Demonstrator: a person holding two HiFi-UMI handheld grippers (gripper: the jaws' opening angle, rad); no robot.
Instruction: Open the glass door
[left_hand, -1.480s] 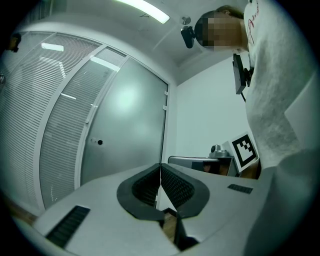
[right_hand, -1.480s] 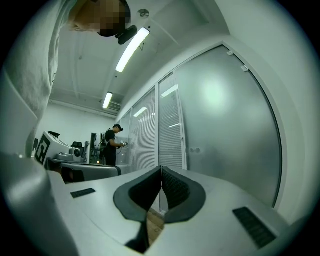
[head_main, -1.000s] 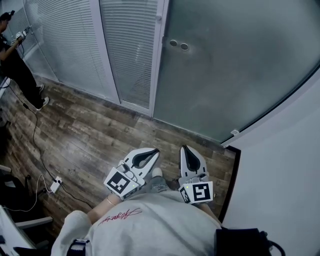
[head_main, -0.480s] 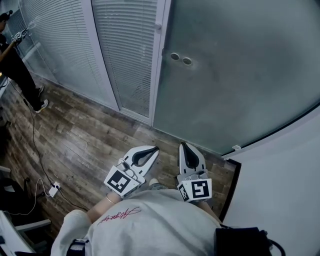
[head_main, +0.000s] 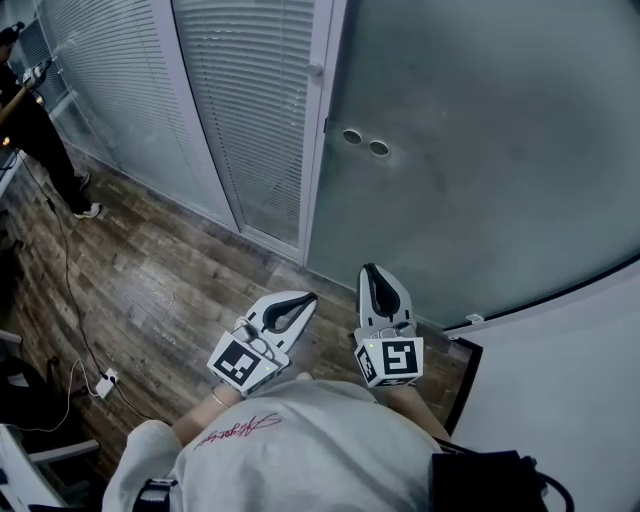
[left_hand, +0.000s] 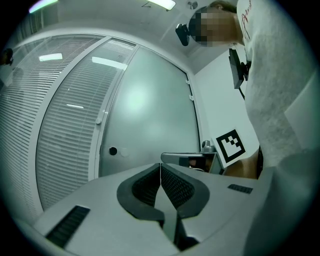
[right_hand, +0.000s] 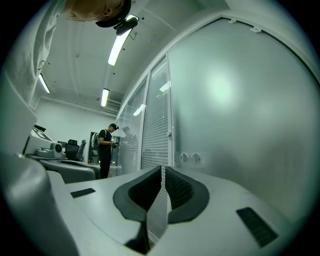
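Note:
The frosted glass door (head_main: 490, 140) fills the upper right of the head view, with two round fittings (head_main: 365, 142) near its left edge. Both grippers are held level in front of the person, a short way from the door and touching nothing. My left gripper (head_main: 309, 297) is shut and empty, pointing toward the door's left edge. My right gripper (head_main: 370, 269) is shut and empty too, aimed at the door's lower part. In the left gripper view the door (left_hand: 150, 115) stands beyond the closed left gripper (left_hand: 160, 166). The right gripper view shows the door (right_hand: 240, 120), its fittings (right_hand: 190, 158) and the right gripper (right_hand: 163, 168).
Glass partitions with white blinds (head_main: 250, 100) run left of the door. A white wall (head_main: 580, 380) stands at the right. Another person (head_main: 30, 120) stands far left. A cable and power strip (head_main: 108, 378) lie on the wood floor (head_main: 170, 270).
Both grippers and the person have come closer to the door: its round fittings have slid down the head view and the strip of floor ahead has shrunk. Jaws stay shut.

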